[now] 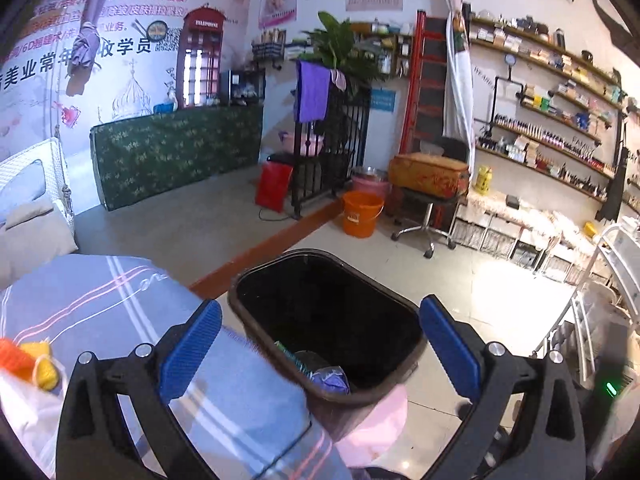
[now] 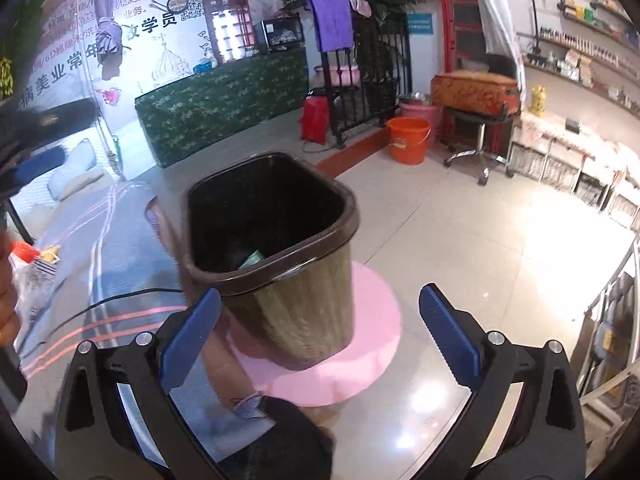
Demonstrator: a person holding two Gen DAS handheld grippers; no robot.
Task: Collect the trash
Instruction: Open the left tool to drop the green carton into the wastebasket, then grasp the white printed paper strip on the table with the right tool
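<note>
A dark brown trash bin (image 1: 362,394) stands on a round pink mat (image 2: 372,332) on the tiled floor, beside a bed with a grey striped cover (image 1: 100,300). It also shows in the right wrist view (image 2: 296,312). Inside lie a purple wrapper (image 1: 332,378) and a green packet (image 2: 253,258). My left gripper (image 1: 320,340) is open and empty, hovering right above the bin's mouth. My right gripper (image 2: 320,328) is open and empty, a little short of the bin and above the mat.
A white plastic bag with orange and yellow items (image 1: 28,368) lies on the bed at the left. An orange bucket (image 1: 360,214), a rolling stool (image 1: 428,216), a black metal rack (image 1: 332,152) and shelves of bottles (image 1: 552,144) stand further off. A white trolley (image 1: 608,280) is at the right.
</note>
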